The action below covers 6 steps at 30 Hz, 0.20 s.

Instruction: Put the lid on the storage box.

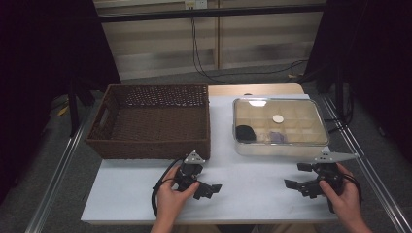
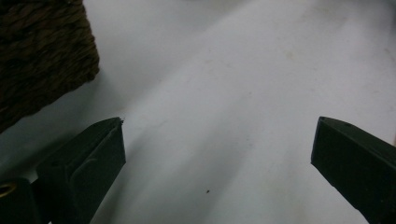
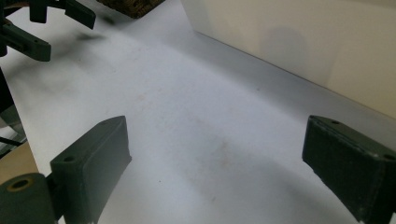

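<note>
White-topped table (image 1: 252,194); grey floor (image 1: 29,194) around it; pale panelled wall (image 1: 160,43) behind; black cables (image 1: 204,68) hanging down to the floor; dark curtains (image 1: 43,43) at both sides.

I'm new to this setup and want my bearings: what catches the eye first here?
First the big brown basket at the table's far left, then the clear lidded box beside it on the right, with a few small items in its compartments. Near the front edge, the left gripper and right gripper rest on the white top, fingers wide apart, holding nothing.
</note>
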Available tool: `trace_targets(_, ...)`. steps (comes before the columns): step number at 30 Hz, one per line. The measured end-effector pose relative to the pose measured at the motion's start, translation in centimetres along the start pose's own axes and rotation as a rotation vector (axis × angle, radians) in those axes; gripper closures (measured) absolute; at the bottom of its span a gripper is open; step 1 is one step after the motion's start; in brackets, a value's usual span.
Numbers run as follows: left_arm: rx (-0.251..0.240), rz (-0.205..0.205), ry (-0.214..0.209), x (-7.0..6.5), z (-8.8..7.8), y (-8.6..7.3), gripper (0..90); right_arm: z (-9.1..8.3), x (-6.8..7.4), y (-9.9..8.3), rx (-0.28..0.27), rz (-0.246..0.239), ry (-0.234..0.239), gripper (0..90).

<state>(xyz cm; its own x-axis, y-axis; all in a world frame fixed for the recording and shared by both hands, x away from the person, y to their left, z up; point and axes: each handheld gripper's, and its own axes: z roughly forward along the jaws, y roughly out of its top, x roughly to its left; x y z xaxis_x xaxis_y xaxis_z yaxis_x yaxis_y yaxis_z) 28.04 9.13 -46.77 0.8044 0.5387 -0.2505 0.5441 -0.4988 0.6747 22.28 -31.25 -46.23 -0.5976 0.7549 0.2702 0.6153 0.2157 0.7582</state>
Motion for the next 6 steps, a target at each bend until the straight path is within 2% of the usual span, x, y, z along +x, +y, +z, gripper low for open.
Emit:
trace_targets(4, 0.019, 0.008, 0.004, 0.13, 0.05, -0.25, 2.4, 0.23, -0.05, -0.27, 0.007, 0.007, 0.003, 7.3)
trace_targets(6, 0.011, 0.015, 0.016, 0.14, 0.17, -0.37, 2.3, 0.28, -0.05, -0.34, 0.007, -0.004, 0.003, 7.3)
